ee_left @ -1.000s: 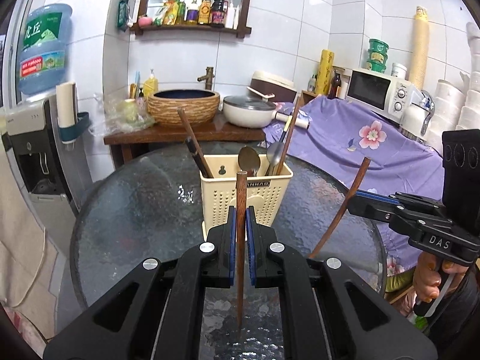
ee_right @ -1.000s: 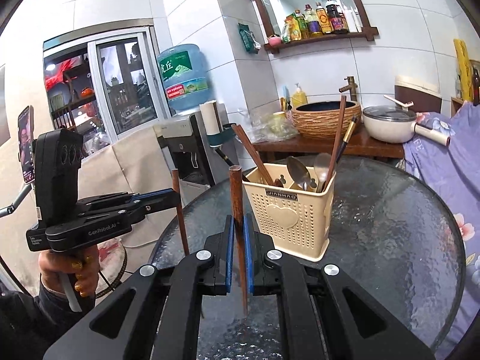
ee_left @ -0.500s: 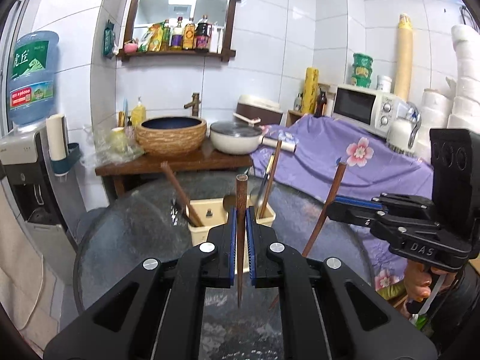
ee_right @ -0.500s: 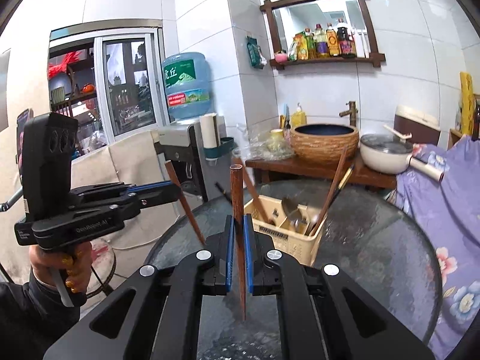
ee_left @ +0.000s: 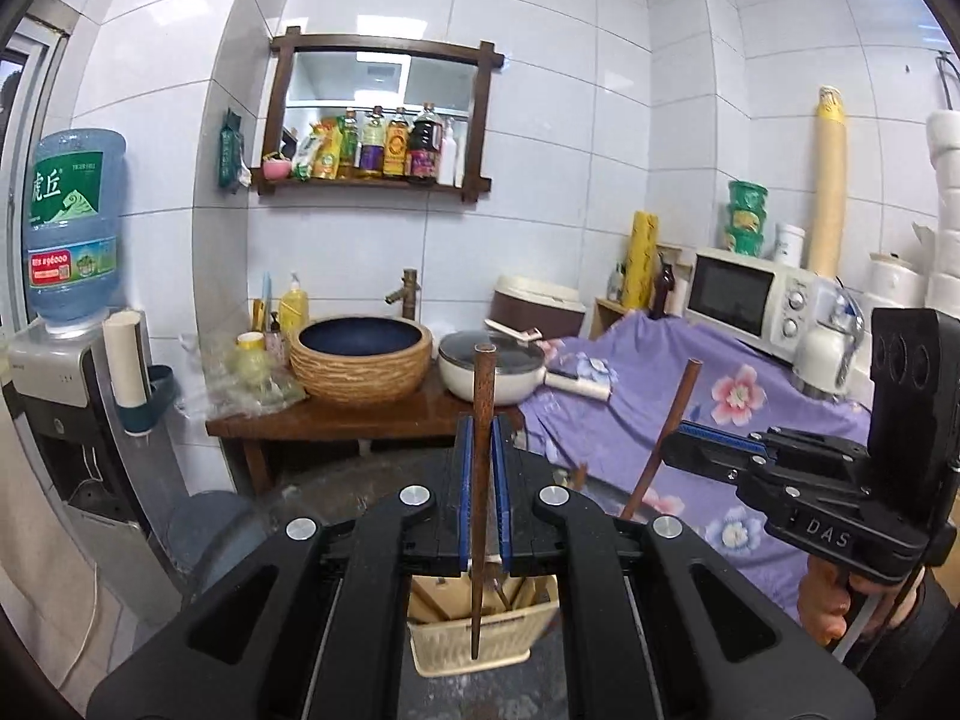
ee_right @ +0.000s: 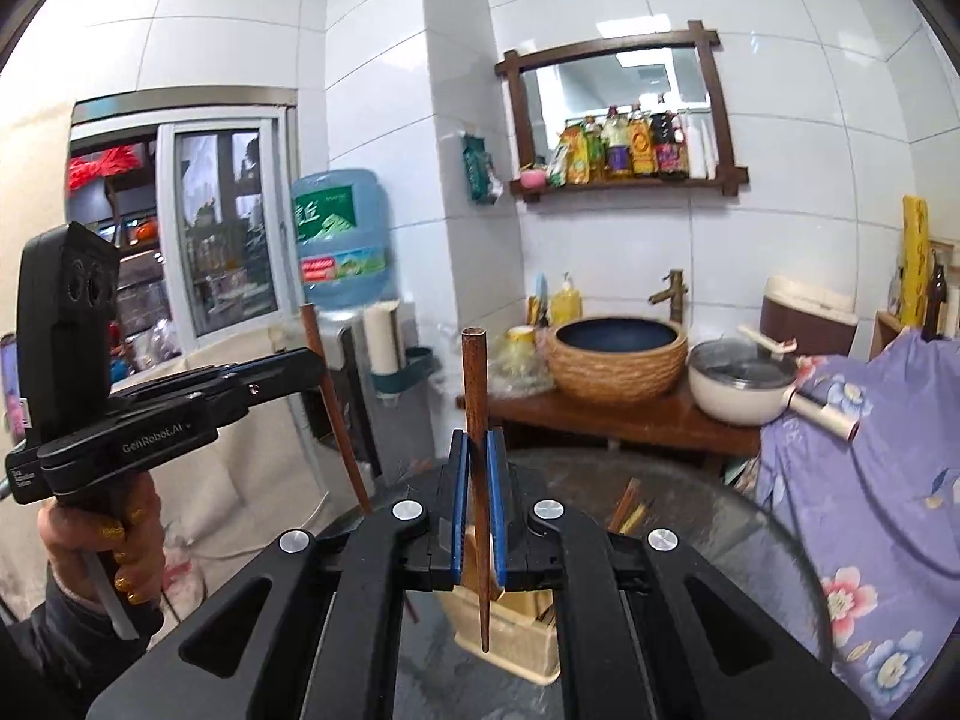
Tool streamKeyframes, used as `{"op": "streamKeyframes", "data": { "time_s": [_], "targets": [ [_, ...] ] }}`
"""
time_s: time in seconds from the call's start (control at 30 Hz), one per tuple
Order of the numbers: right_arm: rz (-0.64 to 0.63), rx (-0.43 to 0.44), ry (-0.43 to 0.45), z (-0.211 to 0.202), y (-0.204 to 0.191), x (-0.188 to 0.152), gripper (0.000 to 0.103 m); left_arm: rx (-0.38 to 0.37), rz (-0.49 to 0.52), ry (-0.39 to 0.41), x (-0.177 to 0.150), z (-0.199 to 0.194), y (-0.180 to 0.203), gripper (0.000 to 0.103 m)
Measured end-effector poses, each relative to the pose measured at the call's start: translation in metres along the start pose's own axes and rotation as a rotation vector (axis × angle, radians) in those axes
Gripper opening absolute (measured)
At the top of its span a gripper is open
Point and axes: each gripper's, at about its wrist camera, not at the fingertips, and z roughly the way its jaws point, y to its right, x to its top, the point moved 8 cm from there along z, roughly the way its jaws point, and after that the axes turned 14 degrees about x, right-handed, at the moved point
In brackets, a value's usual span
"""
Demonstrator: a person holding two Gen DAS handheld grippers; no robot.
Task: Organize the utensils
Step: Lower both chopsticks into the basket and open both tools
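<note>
Above the glass table (ee_right: 750, 516), both tongs (ee_left: 480, 480) clamp upright chopsticks (ee_left: 483, 396).

The right tongs (ee_left: 672, 453) carry white letters on the black body — "DAS". On the side of the left tongs (ee_right: 315, 366) the mark reads "GenRobot.AI". The blue water bottle (ee_left: 72, 228) bears large Chinese characters, 虎丘, on its green label; a red band below them shows "96000", with the small print around it too fine to read. The bottles on the wall shelf (ee_left: 372, 183) have labels — none legible. The basket's nameplate cannot be read.
</note>
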Motion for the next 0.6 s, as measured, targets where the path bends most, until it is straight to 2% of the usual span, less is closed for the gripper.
{"op": "streamKeyframes", "data": {
  "time_s": [0.1, 0.23, 0.37, 0.6],
  "targets": [
    [-0.017, -0.035, 0.019, 0.007, 0.01, 0.015, 0.006, 0.028, -0.013, 0.005, 0.013, 0.017, -0.003, 0.007],
    [-0.012, -0.068, 0.026, 0.023, 0.028, 0.015, 0.006, 0.043, -0.045, -0.032, 0.011, 0.048, -0.007, 0.007],
    [0.009, -0.082, 0.02, 0.039, 0.044, -0.005, 0.006, 0.085, -0.052, -0.054, -0.009, 0.077, -0.01, 0.007],
    [0.031, -0.089, -0.034, 0.063, 0.056, -0.049, 0.006, 0.084, -0.032, -0.128, -0.06, 0.102, 0.0, 0.007]
  ]
}}
